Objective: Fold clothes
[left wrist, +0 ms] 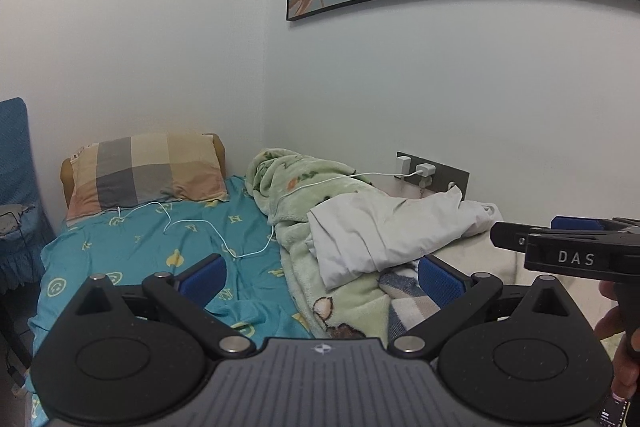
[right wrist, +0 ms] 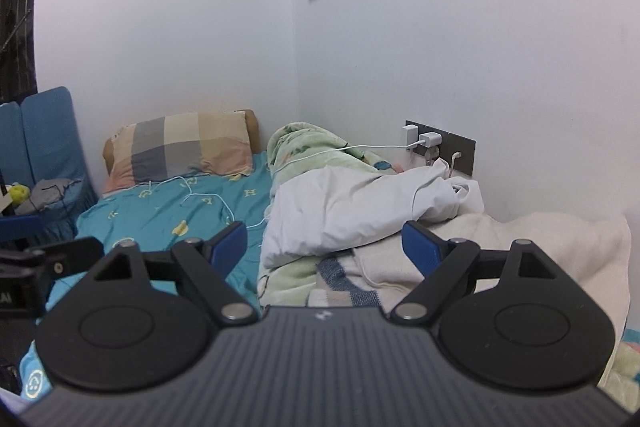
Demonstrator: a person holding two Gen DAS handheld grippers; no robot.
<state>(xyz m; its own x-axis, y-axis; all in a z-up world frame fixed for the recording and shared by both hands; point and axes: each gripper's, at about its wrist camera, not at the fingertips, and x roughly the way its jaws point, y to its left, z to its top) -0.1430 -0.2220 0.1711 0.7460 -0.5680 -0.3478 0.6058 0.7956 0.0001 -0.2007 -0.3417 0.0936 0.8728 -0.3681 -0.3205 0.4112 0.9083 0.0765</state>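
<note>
A crumpled white garment (left wrist: 384, 231) (right wrist: 352, 207) lies on the bed against the wall, on a light green fleece blanket (left wrist: 288, 183) (right wrist: 296, 139). A blue-and-white checked cloth (left wrist: 404, 303) (right wrist: 340, 279) peeks out just below it. My left gripper (left wrist: 320, 277) is open over the bed, short of the white garment, nothing between its blue pads. My right gripper (right wrist: 324, 245) is open too, aimed at the garment's near edge and holding nothing. In the left wrist view the right gripper (left wrist: 568, 243) shows at the right edge with a hand on its handle.
A teal patterned sheet (left wrist: 160, 251) (right wrist: 168, 215) covers the bed, with a checked pillow (left wrist: 148, 167) (right wrist: 184, 147) at its head. A white charging cable (left wrist: 224, 239) runs from wall plugs (left wrist: 424, 173) (right wrist: 428, 141) across the blanket. A cream blanket (right wrist: 540, 247) lies right. A blue chair (right wrist: 44, 155) stands left.
</note>
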